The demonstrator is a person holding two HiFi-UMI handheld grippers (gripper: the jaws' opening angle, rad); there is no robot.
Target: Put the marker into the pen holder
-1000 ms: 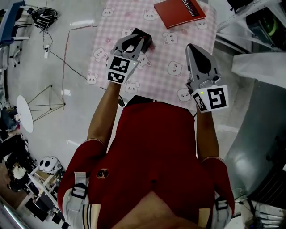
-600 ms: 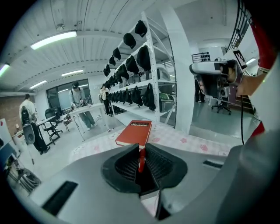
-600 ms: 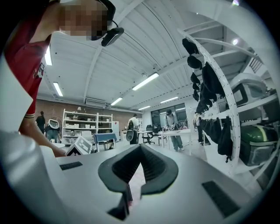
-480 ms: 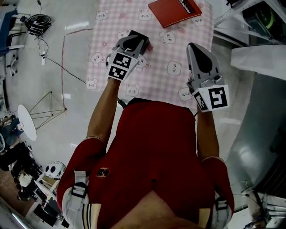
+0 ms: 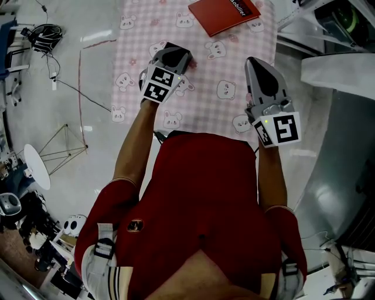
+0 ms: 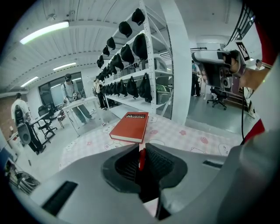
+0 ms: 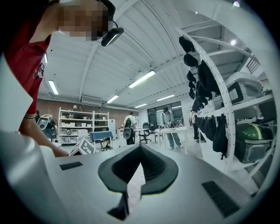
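My left gripper hangs over the pink checked cloth, right above the black pen holder, of which only an edge shows past the jaws. In the left gripper view the gripper is shut on a thin red marker, which stands upright between the ribbed pads. Something dark fills the gap below the marker. My right gripper floats over the cloth's right side, apart from the holder. In its own view the right gripper is shut, its tips touching and nothing between them.
A red book lies at the far edge of the cloth, also seen as the red book ahead of the left jaws. Shelving stands behind the table. Cables and a white stand lie on the floor at the left.
The left gripper has edged forward over the pen holder, which now shows less. The view has shifted a little. The right gripper has stayed in place.
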